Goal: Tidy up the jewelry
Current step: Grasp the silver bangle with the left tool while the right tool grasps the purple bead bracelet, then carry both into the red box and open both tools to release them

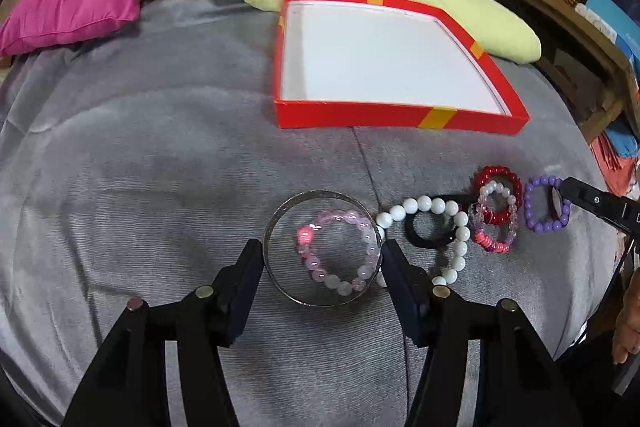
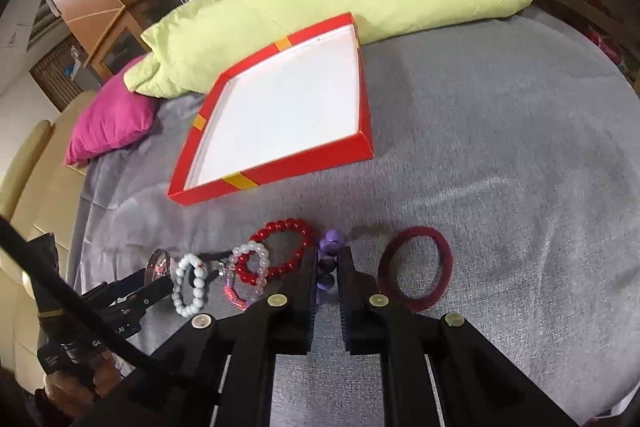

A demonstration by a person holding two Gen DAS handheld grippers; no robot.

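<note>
While the red box (image 1: 400,117) lies open on the grey cover beyond, the left wrist view shows the left gripper (image 1: 322,257) with its jaws pressed on both sides of the silver bangle (image 1: 280,215), which rings a pink bead bracelet (image 1: 340,255) nearer than the box. In the right wrist view, the right gripper (image 2: 329,269) is clamped on the purple bead bracelet (image 2: 331,241), nearer than the box, with a dark red ring (image 2: 416,269) just right of it.
</note>
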